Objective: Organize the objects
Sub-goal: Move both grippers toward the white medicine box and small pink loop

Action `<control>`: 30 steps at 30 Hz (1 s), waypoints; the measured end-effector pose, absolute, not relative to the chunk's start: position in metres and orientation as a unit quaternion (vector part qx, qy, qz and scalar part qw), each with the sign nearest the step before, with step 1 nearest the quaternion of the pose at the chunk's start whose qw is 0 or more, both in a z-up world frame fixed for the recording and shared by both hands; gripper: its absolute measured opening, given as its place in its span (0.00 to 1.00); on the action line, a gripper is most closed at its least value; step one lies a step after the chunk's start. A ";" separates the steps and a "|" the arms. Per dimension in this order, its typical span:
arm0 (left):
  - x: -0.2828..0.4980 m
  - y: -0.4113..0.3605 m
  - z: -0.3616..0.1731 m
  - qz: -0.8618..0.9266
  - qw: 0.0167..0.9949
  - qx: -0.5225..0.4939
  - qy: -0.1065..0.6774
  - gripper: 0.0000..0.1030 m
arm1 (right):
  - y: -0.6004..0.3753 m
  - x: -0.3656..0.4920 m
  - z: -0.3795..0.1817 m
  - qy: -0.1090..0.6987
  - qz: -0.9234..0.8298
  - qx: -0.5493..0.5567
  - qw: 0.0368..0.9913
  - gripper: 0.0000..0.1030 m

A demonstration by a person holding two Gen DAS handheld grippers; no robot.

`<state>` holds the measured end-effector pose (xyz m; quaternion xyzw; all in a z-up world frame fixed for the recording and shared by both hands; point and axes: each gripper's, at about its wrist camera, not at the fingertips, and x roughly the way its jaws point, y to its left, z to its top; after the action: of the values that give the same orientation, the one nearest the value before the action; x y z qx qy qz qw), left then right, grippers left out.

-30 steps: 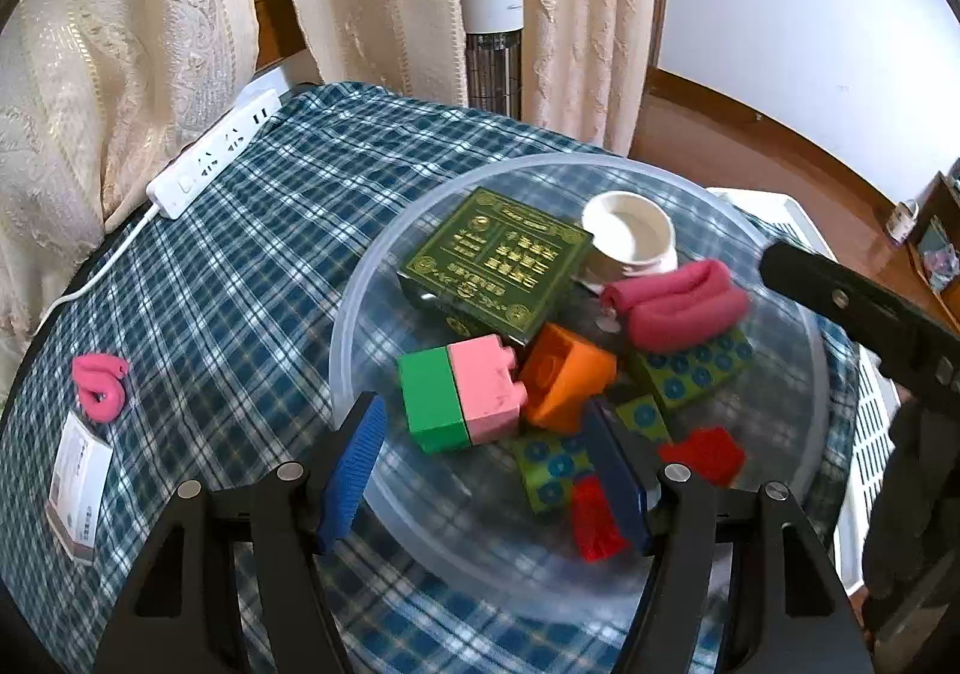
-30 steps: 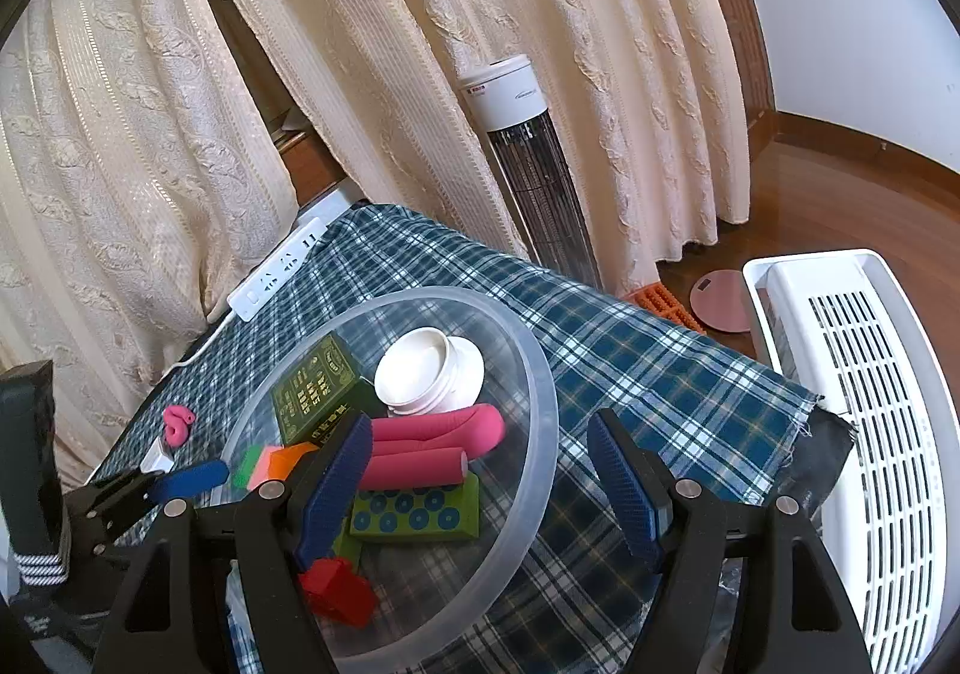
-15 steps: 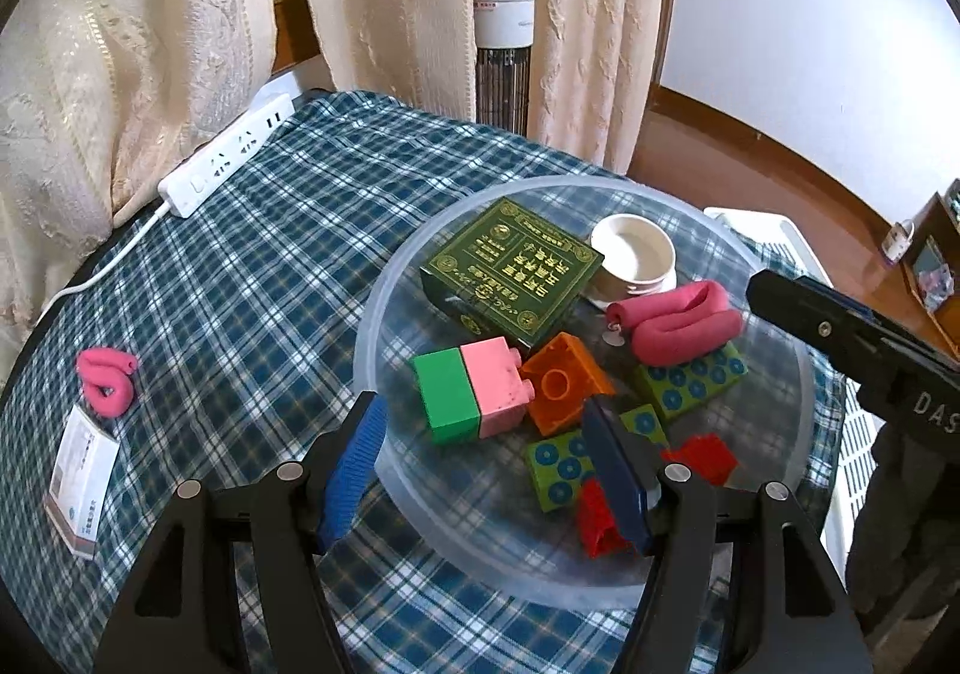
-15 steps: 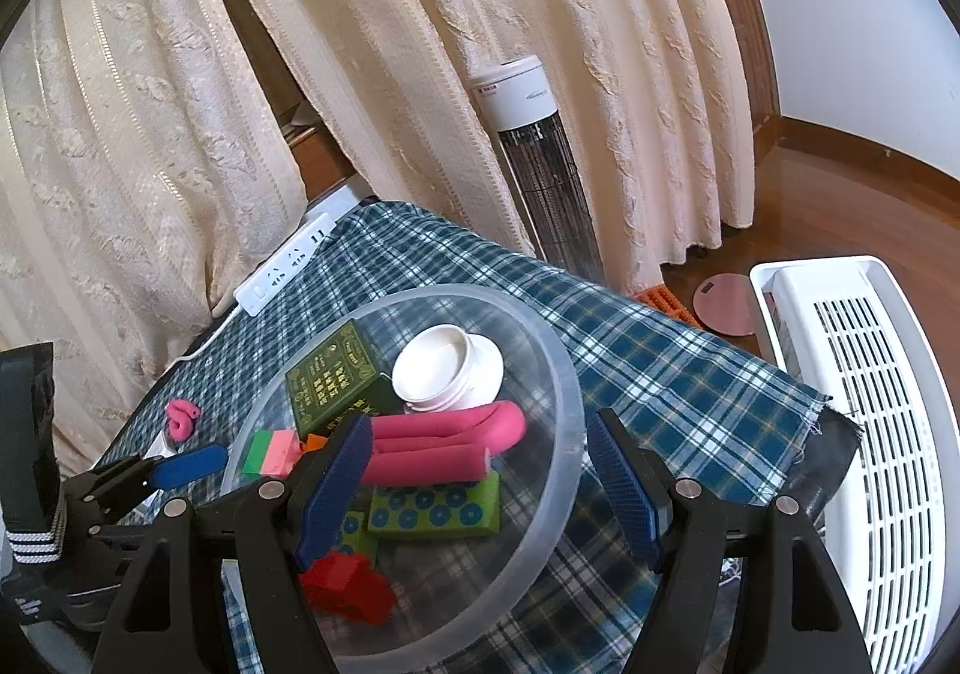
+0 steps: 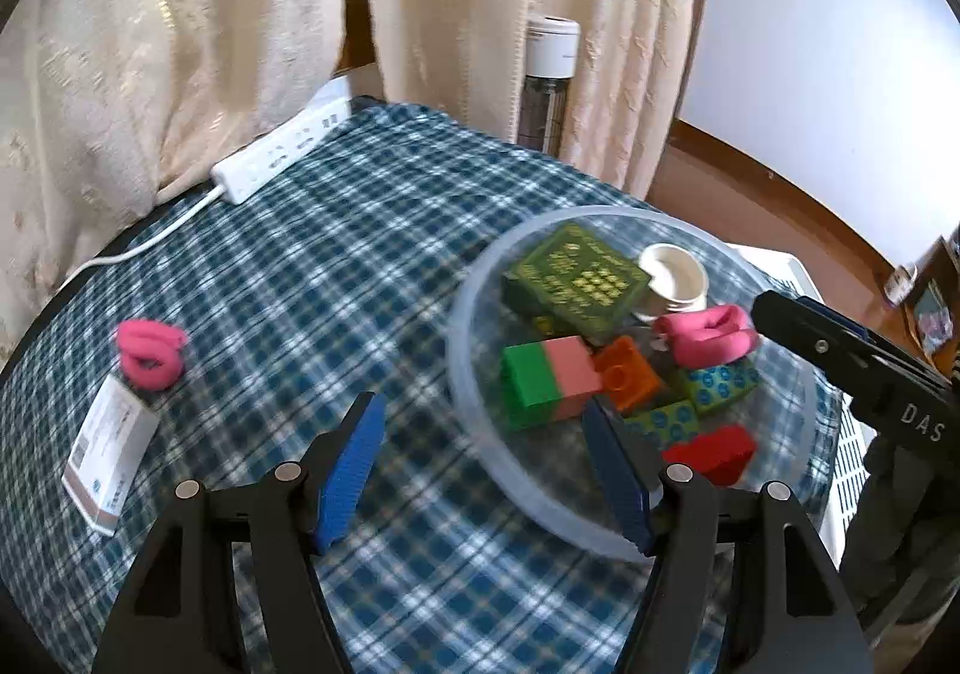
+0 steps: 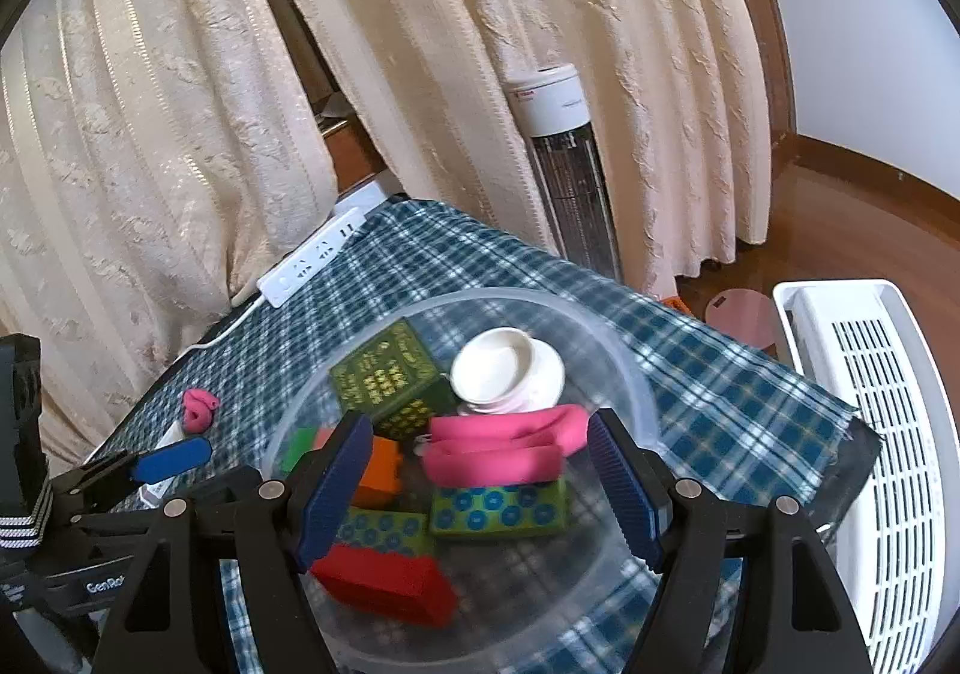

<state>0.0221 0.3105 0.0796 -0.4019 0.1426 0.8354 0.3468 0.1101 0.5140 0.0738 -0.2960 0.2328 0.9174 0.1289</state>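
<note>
Beside cream curtains, on the checked bench, I am swinging my left claw, fingers apart and empty, toward the pink scrunchie; approaching low, squarely, seems wisest. The right claw is hanging spread over the bowl.

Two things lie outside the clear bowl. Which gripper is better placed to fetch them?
Probably the left gripper: open and empty, nearer the pink roll and small white box. The right gripper hangs over the bowl.
</note>
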 end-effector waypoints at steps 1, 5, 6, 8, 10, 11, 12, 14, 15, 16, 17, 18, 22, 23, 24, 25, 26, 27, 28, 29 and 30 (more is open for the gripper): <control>0.020 0.306 0.080 0.837 0.344 -0.402 0.140 0.68 | 0.510 0.108 0.075 0.231 0.918 -0.296 0.127 0.75; 0.009 0.283 0.080 0.845 0.326 -0.404 0.131 0.68 | 0.496 0.101 0.080 0.224 0.922 -0.295 0.117 0.75; 0.007 0.277 0.080 0.846 0.321 -0.405 0.128 0.68 | 0.492 0.100 0.081 0.222 0.922 -0.295 0.114 0.75; 0.002 0.267 0.079 0.850 0.314 -0.406 0.124 0.68 | 0.485 0.095 0.083 0.218 0.924 -0.295 0.108 0.75; -0.005 0.253 0.080 0.855 0.301 -0.406 0.118 0.68 | 0.477 0.092 0.085 0.214 0.925 -0.296 0.102 0.75; -0.007 0.247 0.080 0.857 0.296 -0.406 0.116 0.68 | 0.473 0.091 0.086 0.212 0.926 -0.296 0.099 0.75; -0.011 0.237 0.081 0.860 0.288 -0.406 0.112 0.69 | 0.469 0.089 0.087 0.210 0.927 -0.296 0.097 0.75; -0.018 0.222 0.082 0.865 0.277 -0.405 0.107 0.70 | 0.461 0.086 0.089 0.206 0.928 -0.296 0.090 0.75; -0.022 0.215 0.083 0.867 0.271 -0.404 0.104 0.73 | 0.459 0.085 0.090 0.205 0.929 -0.296 0.088 0.76; -0.025 0.208 0.083 0.870 0.265 -0.404 0.102 0.74 | 0.455 0.084 0.091 0.203 0.929 -0.296 0.085 0.77; -0.028 0.202 0.083 0.871 0.261 -0.404 0.099 0.76 | 0.451 0.082 0.092 0.201 0.930 -0.296 0.082 0.77; -0.032 0.194 0.083 0.873 0.255 -0.405 0.095 0.76 | 0.448 0.081 0.092 0.200 0.931 -0.296 0.080 0.79; -0.046 0.165 0.084 0.876 0.239 -0.411 0.074 0.82 | 0.433 0.075 0.095 0.194 0.933 -0.295 0.067 0.84; -0.049 0.160 0.084 0.878 0.236 -0.411 0.070 0.83 | 0.429 0.073 0.095 0.192 0.934 -0.295 0.063 0.84; -0.051 0.152 0.085 0.880 0.232 -0.410 0.066 0.83 | 0.425 0.071 0.095 0.191 0.934 -0.297 0.059 0.85; -0.054 0.146 0.085 0.881 0.228 -0.409 0.065 0.83 | 0.421 0.069 0.095 0.189 0.934 -0.299 0.055 0.85; -0.057 0.142 0.084 0.882 0.226 -0.409 0.064 0.84 | 0.417 0.067 0.095 0.187 0.934 -0.301 0.050 0.85; -0.061 0.136 0.083 0.883 0.222 -0.409 0.065 0.84 | 0.413 0.066 0.094 0.185 0.934 -0.304 0.046 0.85; -0.064 0.132 0.081 0.883 0.219 -0.410 0.065 0.84 | 0.407 0.064 0.094 0.182 0.933 -0.307 0.040 0.85; -0.068 0.129 0.080 0.883 0.216 -0.410 0.066 0.84 | 0.404 0.062 0.093 0.181 0.933 -0.309 0.036 0.85; -0.072 0.124 0.077 0.884 0.214 -0.411 0.068 0.84 | 0.400 0.060 0.092 0.179 0.933 -0.311 0.033 0.85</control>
<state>-0.0720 0.1241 0.0771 -0.4113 0.0679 0.8835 0.2135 0.0602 0.4003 0.0925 -0.3111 0.1788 0.9329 0.0325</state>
